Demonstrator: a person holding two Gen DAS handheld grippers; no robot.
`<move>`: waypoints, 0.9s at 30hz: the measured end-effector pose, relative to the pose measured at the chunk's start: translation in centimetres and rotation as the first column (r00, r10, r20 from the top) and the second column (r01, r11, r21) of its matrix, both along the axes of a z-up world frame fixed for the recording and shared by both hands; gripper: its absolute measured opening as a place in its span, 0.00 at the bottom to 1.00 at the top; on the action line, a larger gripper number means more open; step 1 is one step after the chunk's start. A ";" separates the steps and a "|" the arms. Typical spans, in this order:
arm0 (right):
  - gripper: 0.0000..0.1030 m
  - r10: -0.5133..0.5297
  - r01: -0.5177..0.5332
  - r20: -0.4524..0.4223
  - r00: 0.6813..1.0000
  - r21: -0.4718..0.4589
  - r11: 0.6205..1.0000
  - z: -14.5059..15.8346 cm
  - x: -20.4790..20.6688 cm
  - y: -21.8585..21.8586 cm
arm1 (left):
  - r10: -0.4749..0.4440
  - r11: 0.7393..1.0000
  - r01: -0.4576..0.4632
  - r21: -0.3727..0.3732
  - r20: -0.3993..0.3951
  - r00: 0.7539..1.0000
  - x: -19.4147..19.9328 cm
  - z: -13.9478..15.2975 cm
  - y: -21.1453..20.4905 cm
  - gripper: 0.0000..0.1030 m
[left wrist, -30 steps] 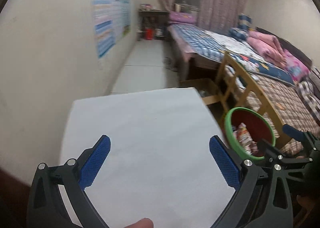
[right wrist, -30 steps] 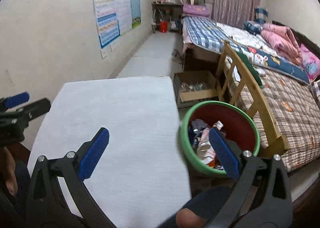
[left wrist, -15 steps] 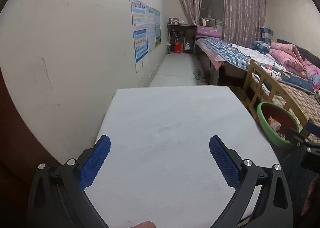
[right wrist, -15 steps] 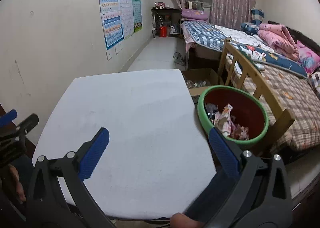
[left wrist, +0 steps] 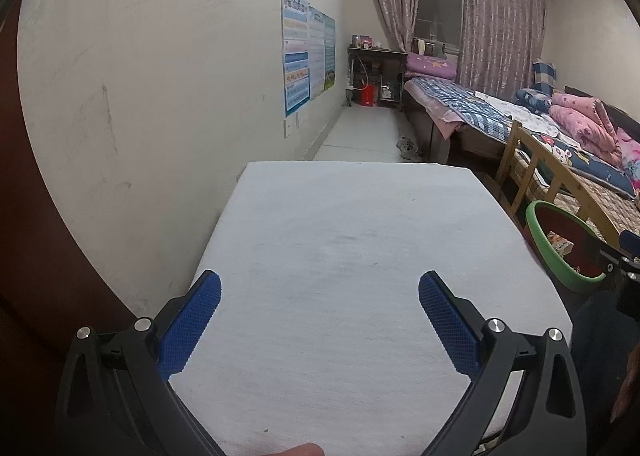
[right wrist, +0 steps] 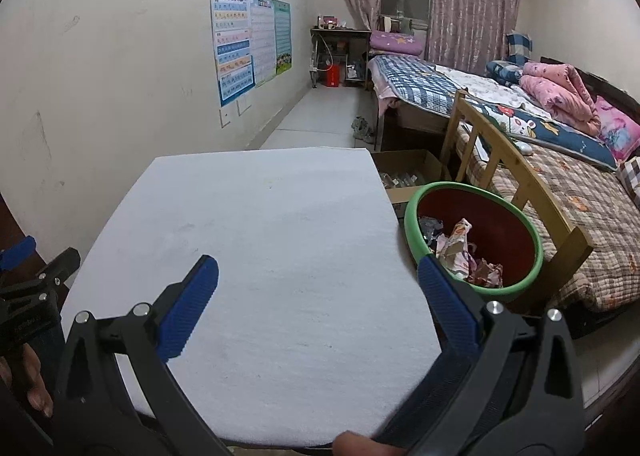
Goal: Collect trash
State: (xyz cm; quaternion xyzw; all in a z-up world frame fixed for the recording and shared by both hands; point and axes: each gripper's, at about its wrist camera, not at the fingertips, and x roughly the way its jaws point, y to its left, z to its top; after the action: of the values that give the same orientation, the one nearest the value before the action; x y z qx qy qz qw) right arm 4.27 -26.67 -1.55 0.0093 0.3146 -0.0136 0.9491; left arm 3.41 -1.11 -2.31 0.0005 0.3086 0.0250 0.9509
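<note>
Crumpled wrappers point(right wrist: 466, 256) lie in the green-rimmed red bin point(right wrist: 520, 288), which stands on the floor between the white table point(right wrist: 272, 240) and a wooden bed frame point(right wrist: 516, 172). A cardboard box point(right wrist: 404, 172) sits just behind the bin. Both the left gripper point(left wrist: 320, 316) and right gripper point(right wrist: 320, 296) are spread wide over the table, holding nothing.

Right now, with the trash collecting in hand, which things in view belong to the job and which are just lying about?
Job:
- bin, green rim, red inside
- crumpled wrappers in it
- white table
- left gripper and right gripper, jaws open, nothing held

Lying about:
- cardboard box on the floor
- beds
- wall posters
- shoes
</note>
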 end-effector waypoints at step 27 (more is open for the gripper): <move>0.95 0.024 -0.023 -0.021 1.000 0.017 1.000 -1.1 0.4 0.5 | -0.012 1.000 0.012 0.000 -0.016 1.000 0.8 -0.9 -0.4 0.92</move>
State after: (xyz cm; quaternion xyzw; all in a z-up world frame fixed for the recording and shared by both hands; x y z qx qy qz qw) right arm 4.63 -26.21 -2.61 0.0132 0.3247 0.0001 0.9457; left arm 4.21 -1.52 -3.19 0.0027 0.3161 0.0191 0.9485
